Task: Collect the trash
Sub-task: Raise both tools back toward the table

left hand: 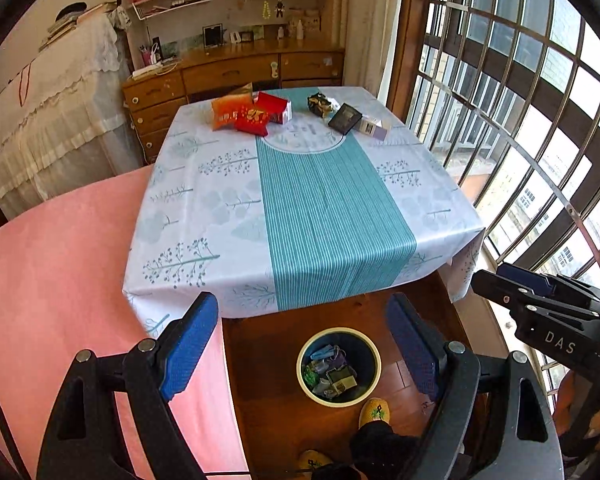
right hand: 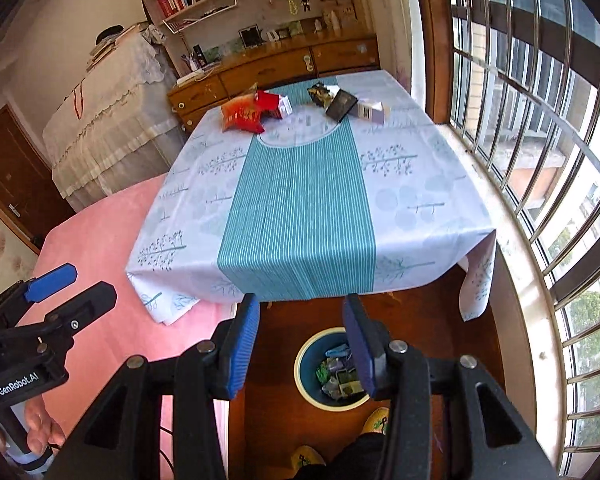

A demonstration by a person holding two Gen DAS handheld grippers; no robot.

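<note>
Trash (left hand: 256, 114) on teal-striped tablecloth (left hand: 332, 216); bin (left hand: 339, 366) on wood floor (left hand: 272, 360).

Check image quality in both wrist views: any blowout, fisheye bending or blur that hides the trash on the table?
Left wrist view: daylight blows out the barred window, whose bars bow strongly; the red packets and dark box stay sharp on the tablecloth. Right wrist view: same overexposed panes, black vignette in the corners, the bin in shade but readable; no motion blur.
</note>
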